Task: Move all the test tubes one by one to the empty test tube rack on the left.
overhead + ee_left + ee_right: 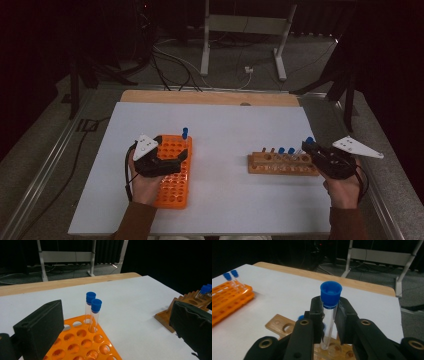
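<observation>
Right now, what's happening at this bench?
A person is moving blue-capped test tubes between racks with two handheld grippers. The right gripper is clamped on one blue-capped test tube, held upright just above the wooden rack, where other capped tubes stand. The left gripper rests open over the orange rack, which has two capped tubes in its far corner.

Left hand (145, 182) enters from bottom of high view, sleeve at wrist, holding left tool (172, 160) low and pointing right-forward; its jaws stand wide apart, nothing between them. Right hand (344, 190) enters from bottom right, right tool (329, 315) aimed left-forward, jaws clamped on upright tube (329, 315) just under cap, grey plate on top.
</observation>
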{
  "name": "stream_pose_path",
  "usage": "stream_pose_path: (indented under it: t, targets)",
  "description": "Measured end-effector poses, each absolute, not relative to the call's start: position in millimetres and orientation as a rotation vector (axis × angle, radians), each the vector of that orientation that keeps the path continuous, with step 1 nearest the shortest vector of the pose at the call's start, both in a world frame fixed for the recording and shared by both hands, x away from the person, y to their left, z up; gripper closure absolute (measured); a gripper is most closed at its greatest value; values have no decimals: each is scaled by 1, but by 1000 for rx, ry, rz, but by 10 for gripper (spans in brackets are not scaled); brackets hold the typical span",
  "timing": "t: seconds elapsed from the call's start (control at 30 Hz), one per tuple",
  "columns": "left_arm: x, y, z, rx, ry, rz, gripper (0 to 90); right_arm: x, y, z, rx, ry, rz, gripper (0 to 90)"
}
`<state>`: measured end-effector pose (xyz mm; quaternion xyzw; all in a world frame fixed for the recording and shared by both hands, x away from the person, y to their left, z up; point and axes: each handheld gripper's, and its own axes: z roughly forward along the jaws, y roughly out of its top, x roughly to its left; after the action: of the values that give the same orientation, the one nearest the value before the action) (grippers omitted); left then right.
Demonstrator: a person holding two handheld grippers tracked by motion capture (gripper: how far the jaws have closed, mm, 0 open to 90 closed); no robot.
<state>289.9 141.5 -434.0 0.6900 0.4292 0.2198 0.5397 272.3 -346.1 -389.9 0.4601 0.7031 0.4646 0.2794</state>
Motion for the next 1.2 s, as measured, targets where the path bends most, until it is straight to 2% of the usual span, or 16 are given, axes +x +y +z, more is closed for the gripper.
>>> stream_pose_path:
  t: [0.27,0.87,1.2]
  targets:
    - [290,141,-434,1643,1017,522,8,268,-337,-382,1186,1920,1264,770]
    - [289,132,-425,1643,973,504,9,274,-308,-390,1146,2027,1325,770]
    - [290,110,-418,1677,904,487,9,276,-288,-394,1124,2065,1343,770]
